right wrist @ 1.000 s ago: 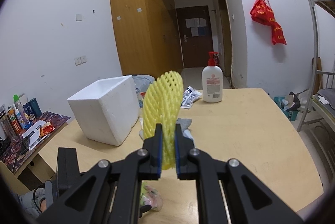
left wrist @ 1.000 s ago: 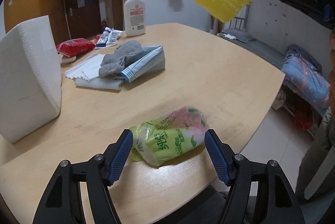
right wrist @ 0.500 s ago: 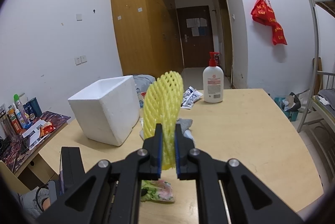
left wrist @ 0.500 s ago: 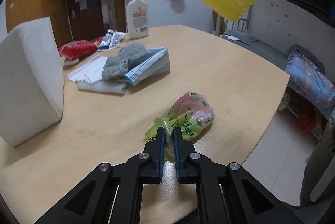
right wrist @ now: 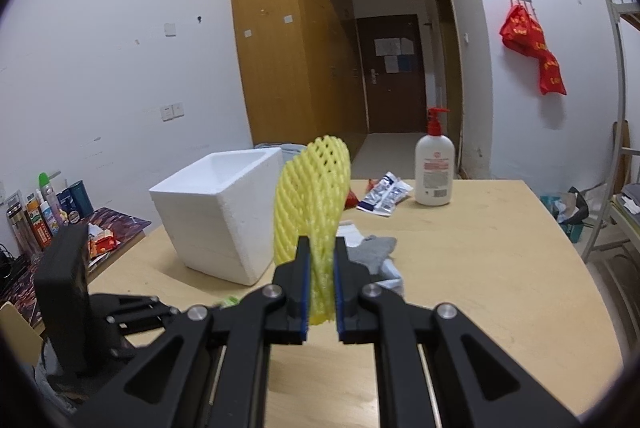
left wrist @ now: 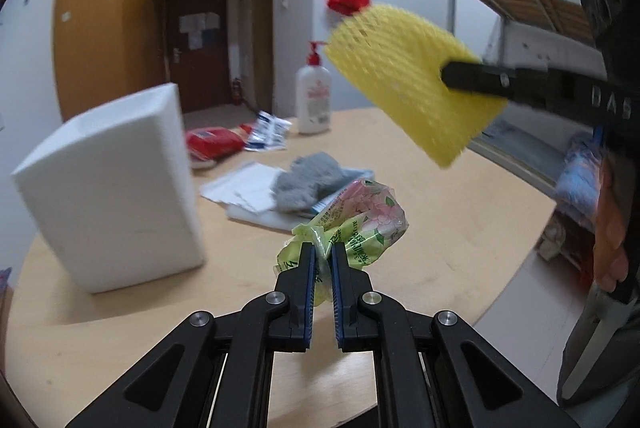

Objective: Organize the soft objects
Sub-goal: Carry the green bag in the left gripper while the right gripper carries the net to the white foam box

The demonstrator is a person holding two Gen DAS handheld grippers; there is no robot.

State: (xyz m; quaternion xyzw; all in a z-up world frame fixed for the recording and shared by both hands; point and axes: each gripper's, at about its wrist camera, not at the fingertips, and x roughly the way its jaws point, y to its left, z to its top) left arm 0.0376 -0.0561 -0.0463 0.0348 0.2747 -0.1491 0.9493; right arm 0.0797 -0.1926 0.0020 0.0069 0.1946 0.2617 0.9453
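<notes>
My left gripper [left wrist: 321, 248] is shut on the end of a green and pink tissue pack [left wrist: 360, 220] and holds it above the wooden table [left wrist: 460, 220]. My right gripper [right wrist: 321, 244] is shut on a yellow foam net sleeve [right wrist: 312, 195] and holds it in the air; the sleeve also shows at the upper right of the left wrist view [left wrist: 408, 79]. A white foam box [left wrist: 116, 183] stands open on the table at the left, and shows in the right wrist view [right wrist: 220, 211] too.
A grey cloth [left wrist: 308, 183] lies on white sheets [left wrist: 244, 187] mid-table. A red packet [left wrist: 214, 141], foil sachets [left wrist: 268, 129] and a pump bottle [left wrist: 313, 95] stand at the far side. A bunk bed [left wrist: 532, 27] is at the right, past the table edge.
My left gripper closed on the tissue pack and lifted it off the table. The right gripper kept holding the yellow sleeve, which now sits lower in the left wrist view.
</notes>
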